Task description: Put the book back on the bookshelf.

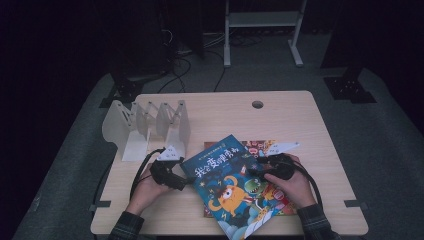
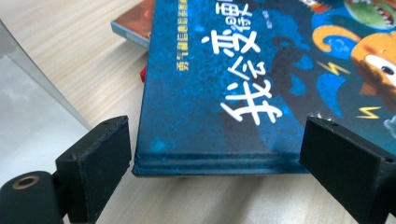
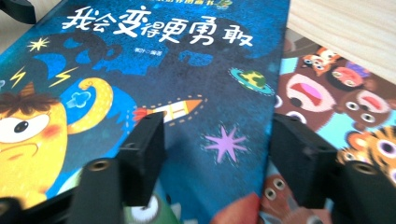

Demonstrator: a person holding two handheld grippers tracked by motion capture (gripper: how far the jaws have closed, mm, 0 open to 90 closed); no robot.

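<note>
A blue picture book (image 1: 225, 185) with an orange monster and white Chinese title lies skewed on top of a second, colourful book (image 1: 260, 148) on the wooden table (image 1: 280, 115). My left gripper (image 1: 186, 181) is open at the blue book's left edge. In the left gripper view the blue book (image 2: 224, 84) has its near edge between the wide-open jaws of that gripper (image 2: 215, 158). My right gripper (image 1: 253, 168) is open over the book's right side. In the right gripper view this gripper (image 3: 217, 149) straddles the blue book's (image 3: 140, 70) right edge, one jaw over the lower book (image 3: 336, 93).
A white folding book rack (image 1: 147, 125) stands at the table's back left; one of its plates (image 2: 28, 102) is close beside my left gripper. A cable hole (image 1: 257, 104) sits near the far edge. Bare wood stretches behind the books.
</note>
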